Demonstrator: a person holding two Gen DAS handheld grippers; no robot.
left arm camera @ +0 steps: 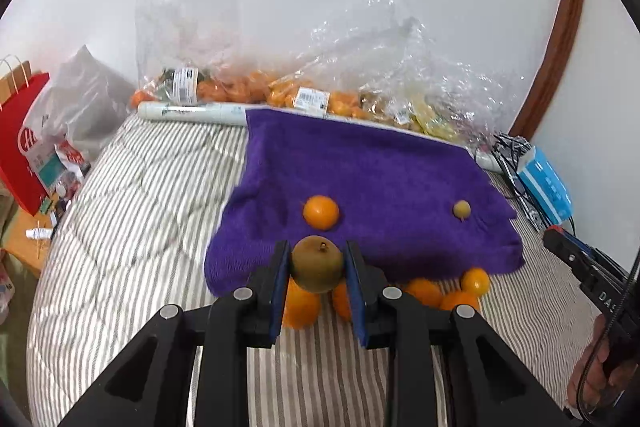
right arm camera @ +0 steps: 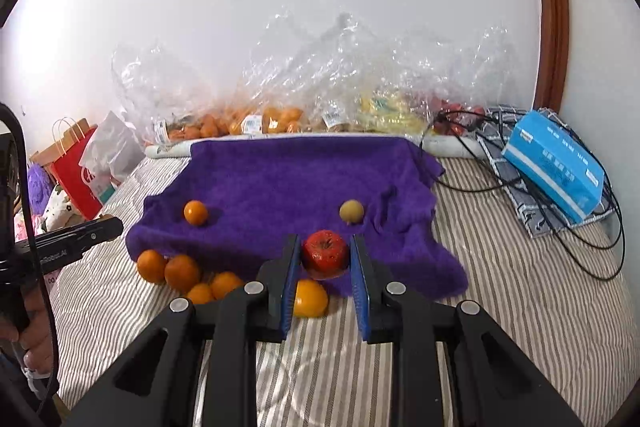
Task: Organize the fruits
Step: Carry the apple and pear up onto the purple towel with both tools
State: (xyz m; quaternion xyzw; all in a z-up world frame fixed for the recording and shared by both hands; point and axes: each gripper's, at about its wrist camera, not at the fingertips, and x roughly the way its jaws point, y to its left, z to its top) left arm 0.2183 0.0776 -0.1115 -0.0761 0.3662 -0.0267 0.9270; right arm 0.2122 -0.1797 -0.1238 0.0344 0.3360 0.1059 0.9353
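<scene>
Landmark: purple towel (left arm camera: 360, 179). On it: one orange (left arm camera: 321, 212), one small green fruit (left arm camera: 461, 209). At its near edge: loose oranges (right arm camera: 182, 271). Behind it: bagged fruit (right arm camera: 276, 119). Left gripper (left arm camera: 318, 269) clenched on a brown-green fruit (left arm camera: 317, 263); right gripper (right arm camera: 325, 257) clenched on a red apple (right arm camera: 325, 254).

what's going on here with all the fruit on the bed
A person is sorting fruit with two handheld grippers. The left gripper is shut on a brownish-green fruit; the right gripper is shut on a red apple. One orange and a small yellow-green fruit sit on the purple towel, with more oranges by its near edge.
</scene>
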